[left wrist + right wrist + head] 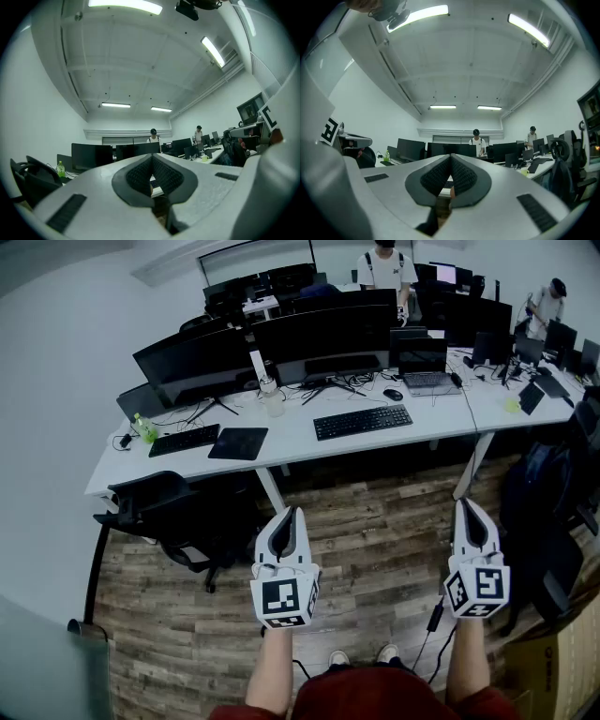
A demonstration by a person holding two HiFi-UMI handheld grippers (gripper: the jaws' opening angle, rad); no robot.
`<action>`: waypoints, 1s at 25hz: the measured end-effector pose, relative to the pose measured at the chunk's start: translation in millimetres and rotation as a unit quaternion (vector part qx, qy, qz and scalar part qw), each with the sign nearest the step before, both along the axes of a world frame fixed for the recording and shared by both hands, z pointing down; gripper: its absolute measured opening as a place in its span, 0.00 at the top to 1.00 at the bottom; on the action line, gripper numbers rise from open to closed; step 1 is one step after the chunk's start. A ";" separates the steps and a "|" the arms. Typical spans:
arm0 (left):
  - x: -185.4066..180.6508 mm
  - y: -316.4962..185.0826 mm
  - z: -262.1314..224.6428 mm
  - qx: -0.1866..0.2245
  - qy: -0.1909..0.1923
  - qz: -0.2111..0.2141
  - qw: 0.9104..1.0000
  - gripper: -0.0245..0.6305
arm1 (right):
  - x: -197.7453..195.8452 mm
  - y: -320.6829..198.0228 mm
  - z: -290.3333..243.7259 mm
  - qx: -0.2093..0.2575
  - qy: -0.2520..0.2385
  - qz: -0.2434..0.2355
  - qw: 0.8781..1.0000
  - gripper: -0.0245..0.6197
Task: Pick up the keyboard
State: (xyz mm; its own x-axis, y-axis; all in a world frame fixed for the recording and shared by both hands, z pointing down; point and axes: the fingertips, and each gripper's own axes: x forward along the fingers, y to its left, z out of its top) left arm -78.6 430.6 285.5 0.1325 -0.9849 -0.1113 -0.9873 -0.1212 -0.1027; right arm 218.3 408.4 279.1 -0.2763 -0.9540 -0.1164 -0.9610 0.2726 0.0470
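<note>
Plainly the left claw [291, 513] and right claw [466, 505], both pressed together on nothing, hang well short of the table [298, 442], so the black keyboard [362, 421] near its front edge seems out of reach.

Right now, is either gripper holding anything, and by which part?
Nothing is held. The left gripper and right gripper are both shut and empty, short of the desk where the middle keyboard lies.
</note>
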 end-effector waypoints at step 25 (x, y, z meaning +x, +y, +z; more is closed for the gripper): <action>-70.4 -23.4 22.1 -0.009 0.003 0.023 1.000 0.95 | -65.8 -11.3 17.3 -0.004 0.006 0.025 1.000 0.97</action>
